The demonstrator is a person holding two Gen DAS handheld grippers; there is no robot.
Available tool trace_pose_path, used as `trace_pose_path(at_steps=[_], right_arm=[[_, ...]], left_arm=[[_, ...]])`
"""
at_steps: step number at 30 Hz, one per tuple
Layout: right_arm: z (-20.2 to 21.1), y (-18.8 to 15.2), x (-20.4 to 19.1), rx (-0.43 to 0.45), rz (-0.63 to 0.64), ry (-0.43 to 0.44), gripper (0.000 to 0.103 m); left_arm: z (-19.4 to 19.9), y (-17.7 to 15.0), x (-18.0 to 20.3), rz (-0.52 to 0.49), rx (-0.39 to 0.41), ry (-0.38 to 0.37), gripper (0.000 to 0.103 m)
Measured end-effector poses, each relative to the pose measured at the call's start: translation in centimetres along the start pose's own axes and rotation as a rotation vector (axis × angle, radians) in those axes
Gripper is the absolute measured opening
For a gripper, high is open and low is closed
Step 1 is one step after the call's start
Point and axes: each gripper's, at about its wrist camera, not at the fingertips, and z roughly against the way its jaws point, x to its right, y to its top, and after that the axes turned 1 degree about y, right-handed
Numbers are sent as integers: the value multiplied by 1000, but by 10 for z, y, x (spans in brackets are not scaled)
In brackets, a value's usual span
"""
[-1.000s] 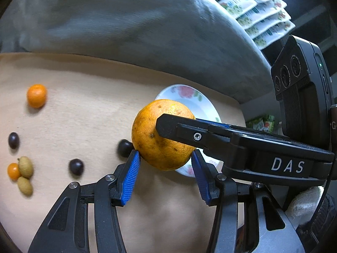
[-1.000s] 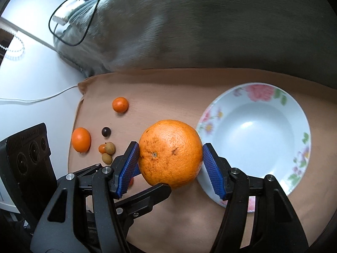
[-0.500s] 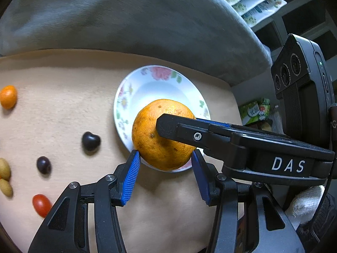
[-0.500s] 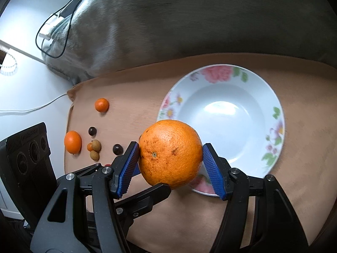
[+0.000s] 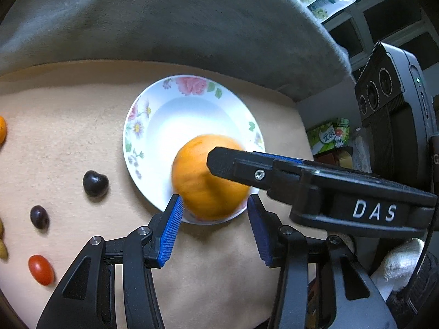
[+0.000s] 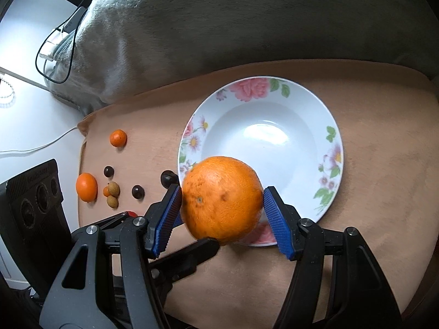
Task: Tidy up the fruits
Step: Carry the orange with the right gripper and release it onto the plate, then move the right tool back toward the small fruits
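Over the flowered plate, the right claw squeezes a big orange. Just below it, the left claw is closing with nothing between its blue pads.

Tan cloth-covered surface with a flowered plate and scattered small fruit
The tan cloth spreads flat beneath a bunched grey blanket lying along its far edge; a white plate with pink flowers rests on it, and to the plate's left lie a dark cherry just beside the rim, two more dark round fruits, a small round orange, an oval orange fruit, two tan longan-like fruits touching a tiny orange one, and a red cherry tomato nearest the cloth's front edge
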Motion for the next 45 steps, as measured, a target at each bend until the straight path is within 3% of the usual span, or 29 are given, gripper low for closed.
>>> trace_pose_path(at_steps=[12, 14, 22, 27, 32, 45], right_arm=[[34, 0, 4, 95, 1, -73, 65], [37, -4, 7, 103, 0, -83, 72], [47, -17, 11, 146, -25, -97, 73], [50, -23, 2, 171, 13, -99, 73], [52, -28, -17, 193, 78, -88, 73], [16, -22, -64, 100, 189, -84, 73]], left_arm=[[17, -5, -2, -13, 39, 24, 47], [19, -8, -4, -13, 43, 28, 47], [34, -17, -10, 4, 76, 20, 47], [48, -24, -24, 47, 92, 10, 49], [66, -31, -43, 76, 111, 60, 49], [108, -64, -110, 223, 161, 173, 49]])
